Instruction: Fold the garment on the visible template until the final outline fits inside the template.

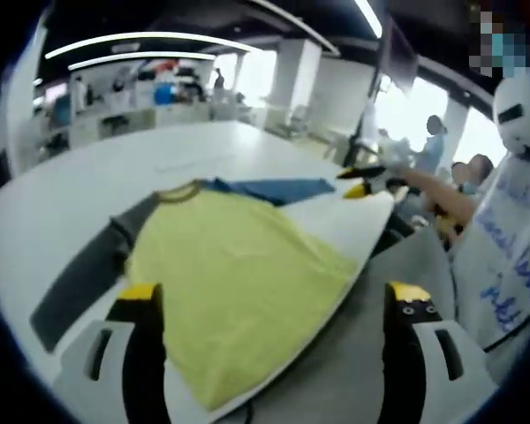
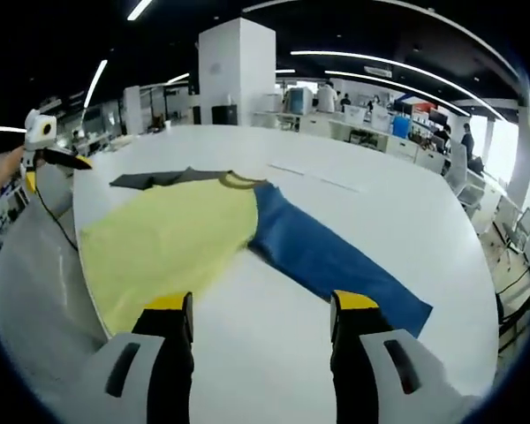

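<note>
1. Yellow garment (image 1: 234,278) with a blue sleeve (image 2: 331,256) and a grey sleeve (image 1: 84,274) lying flat on the white table (image 2: 371,194).
2. Left gripper (image 1: 274,305) spread apart, holding nothing, above the garment's hem.
3. Right gripper (image 2: 261,309) spread apart, holding nothing, over bare table.

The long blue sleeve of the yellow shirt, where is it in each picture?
Left gripper view: the long blue fabric sleeve lies at the far edge of the yellow shirt body, above centre.
Right gripper view: it stretches from centre toward lower right.
Shared landmark: the shirt's dark round collar.
</note>
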The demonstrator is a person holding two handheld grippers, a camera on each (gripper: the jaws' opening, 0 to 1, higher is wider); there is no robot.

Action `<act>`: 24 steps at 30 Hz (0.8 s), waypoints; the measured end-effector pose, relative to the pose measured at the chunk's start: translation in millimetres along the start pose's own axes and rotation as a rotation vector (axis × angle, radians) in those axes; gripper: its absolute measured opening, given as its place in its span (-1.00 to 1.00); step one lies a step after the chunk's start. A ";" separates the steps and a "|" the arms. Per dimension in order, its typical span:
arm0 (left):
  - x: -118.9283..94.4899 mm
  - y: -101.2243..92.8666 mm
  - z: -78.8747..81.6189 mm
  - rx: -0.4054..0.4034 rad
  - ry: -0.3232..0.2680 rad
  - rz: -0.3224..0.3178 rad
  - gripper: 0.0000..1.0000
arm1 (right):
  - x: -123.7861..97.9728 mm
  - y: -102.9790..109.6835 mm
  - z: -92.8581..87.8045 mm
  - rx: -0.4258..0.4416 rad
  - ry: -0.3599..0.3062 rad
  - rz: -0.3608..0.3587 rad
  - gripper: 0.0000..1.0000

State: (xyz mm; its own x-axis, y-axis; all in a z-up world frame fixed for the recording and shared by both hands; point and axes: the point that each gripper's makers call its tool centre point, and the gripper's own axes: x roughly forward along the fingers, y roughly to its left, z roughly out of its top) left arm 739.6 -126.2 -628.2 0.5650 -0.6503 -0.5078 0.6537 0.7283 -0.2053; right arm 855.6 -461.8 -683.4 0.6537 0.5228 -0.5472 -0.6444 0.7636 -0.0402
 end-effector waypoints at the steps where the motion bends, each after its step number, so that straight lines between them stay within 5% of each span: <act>1: 0.1 -0.5 0.7 -0.001 0.001 -0.001 0.99 | -0.2 -4.6 -0.3 0.003 -0.004 -0.008 0.28; 8: -0.5 -2.9 7.9 -0.006 -0.017 0.006 0.99 | -1.5 -31.9 -3.4 0.022 -0.007 -0.054 0.33; 15: -5.5 1.1 13.9 0.000 -0.033 0.045 0.99 | -4.5 -82.2 -2.1 0.088 -0.047 -0.143 0.29; 24: -8.4 -3.4 18.1 -0.014 -0.048 0.070 0.99 | 6.8 -152.3 -31.2 0.129 -0.012 -0.223 0.19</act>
State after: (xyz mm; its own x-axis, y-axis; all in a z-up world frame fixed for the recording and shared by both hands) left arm 741.7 -127.2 -608.1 0.6328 -0.6067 -0.4812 0.6049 0.7753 -0.1820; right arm 945.8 -586.4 -707.0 0.7790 0.3398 -0.5270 -0.4285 0.9020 -0.0519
